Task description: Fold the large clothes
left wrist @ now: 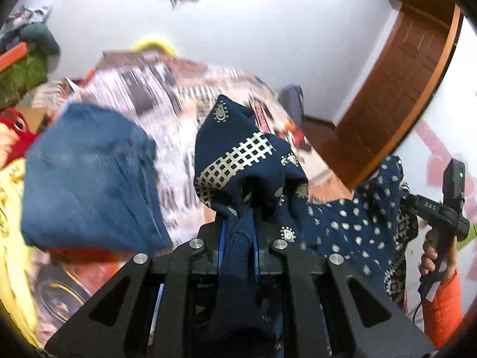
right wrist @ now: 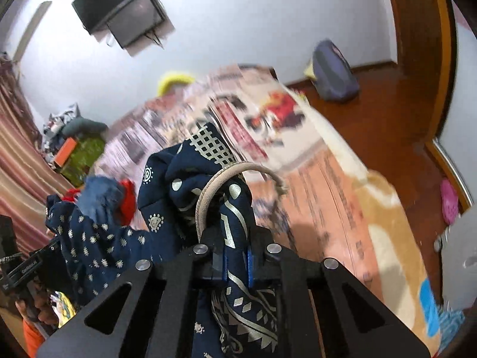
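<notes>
Beyond your tongs stretches the bed (right wrist: 298, 125), under a printed sheet (blurred here); a blue folded cloth (left wrist: 89, 179) lies on it, left of your left tongs (left wrist: 237, 232).

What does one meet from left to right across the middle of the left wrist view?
Yellow cloth → folded blue garment → navy printed garment held in the left gripper → right gripper, held by a hand.

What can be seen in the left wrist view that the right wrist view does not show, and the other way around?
Only the left wrist view: the left gripper shut on the navy printed garment, and a yellow cloth at the left edge.

Only the right wrist view: the right gripper shut on the same garment, a beige strap loop, and a pink item on the floor.

Both: the garment, the patterned bedspread, a blue folded garment, the wall screen.
</notes>
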The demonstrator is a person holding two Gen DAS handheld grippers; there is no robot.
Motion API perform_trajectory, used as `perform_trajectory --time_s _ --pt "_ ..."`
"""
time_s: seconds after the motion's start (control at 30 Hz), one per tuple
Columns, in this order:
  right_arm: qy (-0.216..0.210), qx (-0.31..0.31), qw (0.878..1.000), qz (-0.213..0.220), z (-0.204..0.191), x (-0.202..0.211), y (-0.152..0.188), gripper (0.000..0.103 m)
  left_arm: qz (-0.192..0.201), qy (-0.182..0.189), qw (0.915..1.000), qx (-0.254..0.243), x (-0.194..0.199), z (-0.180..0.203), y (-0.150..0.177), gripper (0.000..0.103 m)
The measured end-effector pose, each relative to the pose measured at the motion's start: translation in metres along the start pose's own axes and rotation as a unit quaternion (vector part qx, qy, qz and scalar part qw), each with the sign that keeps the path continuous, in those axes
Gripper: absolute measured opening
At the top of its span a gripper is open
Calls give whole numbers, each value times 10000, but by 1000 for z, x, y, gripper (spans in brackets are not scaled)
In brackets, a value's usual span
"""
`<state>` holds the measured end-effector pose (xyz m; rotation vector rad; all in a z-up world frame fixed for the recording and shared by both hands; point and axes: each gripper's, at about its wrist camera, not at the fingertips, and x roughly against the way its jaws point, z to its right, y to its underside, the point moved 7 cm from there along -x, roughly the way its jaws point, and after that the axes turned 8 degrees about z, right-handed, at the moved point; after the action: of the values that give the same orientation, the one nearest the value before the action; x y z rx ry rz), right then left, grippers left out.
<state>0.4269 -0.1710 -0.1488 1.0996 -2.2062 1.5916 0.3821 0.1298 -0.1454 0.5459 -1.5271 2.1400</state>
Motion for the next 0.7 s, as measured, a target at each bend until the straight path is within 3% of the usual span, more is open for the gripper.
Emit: perform_trajectory --time_s 0.13,0.27,0.37,0.43,0.53,0.63,0.7 --pt "-72 124 9996 228 -18 -9 -28 7 214 -125 9996 167 3 -24 -27 13" --pt "29 130 9996 238 -19 -41 -38 7 149 -542 9983 155 -34 -53 -40 13" --pt "204 -61 9998 -27 -8 -84 -34 7 -124 -828 9963 168 -73 -76 -38 16" --pt "400 -77 9988 -264 3 -115 -24 8 -356 -1173 9924 137 -100 -96 -30 17" --pt "938 77 9943 -506 24 -151 -9 9 -420 -2073 9772 -204 -126 -133 -26 17" --pt "1497 69 9870 -578 51 -165 0 11 -377 -2030 9783 -195 -133 -152 -26 31" --pt "1487 -134 9858 -766 67 -169 8 16 -331 -2030 9784 -218 -128 -157 -26 42"
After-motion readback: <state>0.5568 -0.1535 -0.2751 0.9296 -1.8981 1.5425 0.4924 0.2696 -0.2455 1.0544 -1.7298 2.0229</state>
